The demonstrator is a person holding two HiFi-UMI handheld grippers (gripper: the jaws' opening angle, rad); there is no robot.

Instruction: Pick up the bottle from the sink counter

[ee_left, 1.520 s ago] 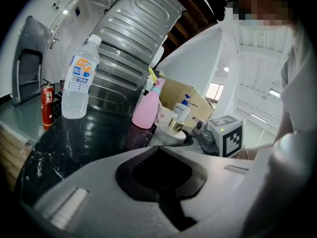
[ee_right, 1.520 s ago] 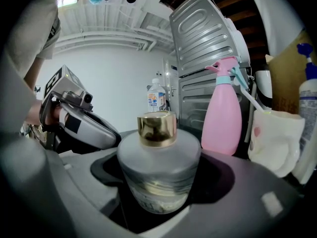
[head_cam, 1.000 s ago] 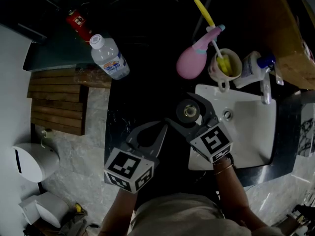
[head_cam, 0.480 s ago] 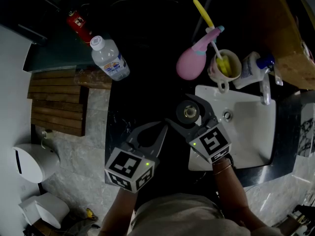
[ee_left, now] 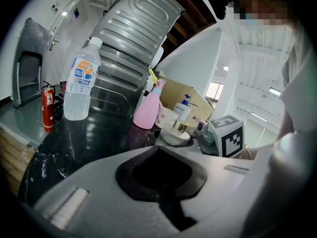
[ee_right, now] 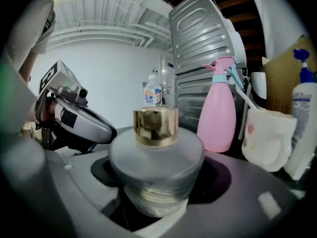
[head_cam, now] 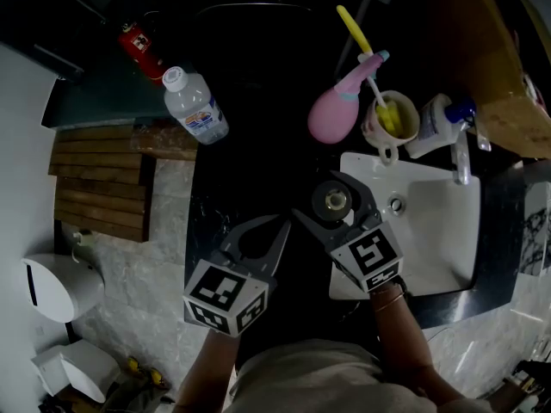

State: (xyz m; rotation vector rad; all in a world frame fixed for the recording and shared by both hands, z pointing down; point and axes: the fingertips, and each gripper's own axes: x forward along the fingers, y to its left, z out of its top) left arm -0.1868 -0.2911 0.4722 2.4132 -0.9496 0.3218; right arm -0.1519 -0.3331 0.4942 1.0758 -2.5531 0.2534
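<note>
A squat frosted bottle (head_cam: pixel 334 200) with a gold cap (ee_right: pixel 155 125) sits between the jaws of my right gripper (head_cam: pixel 315 194), which is shut on its body (ee_right: pixel 156 162). It is held over the black counter (head_cam: pixel 258 170) by the sink's left rim. The same bottle (ee_left: pixel 177 133) shows in the left gripper view beside the right gripper's marker cube. My left gripper (head_cam: pixel 277 224) is just left of it, jaws shut with nothing between them (ee_left: pixel 161 170).
A clear water bottle (head_cam: pixel 196 106) stands at the counter's far left. A pink spray bottle (head_cam: pixel 337 106), a mug of brushes (head_cam: pixel 392 117) and a white pump bottle (head_cam: pixel 435 123) line the back. The white sink basin (head_cam: pixel 430 222) is on the right, and a red extinguisher (head_cam: pixel 138 46) at the far left.
</note>
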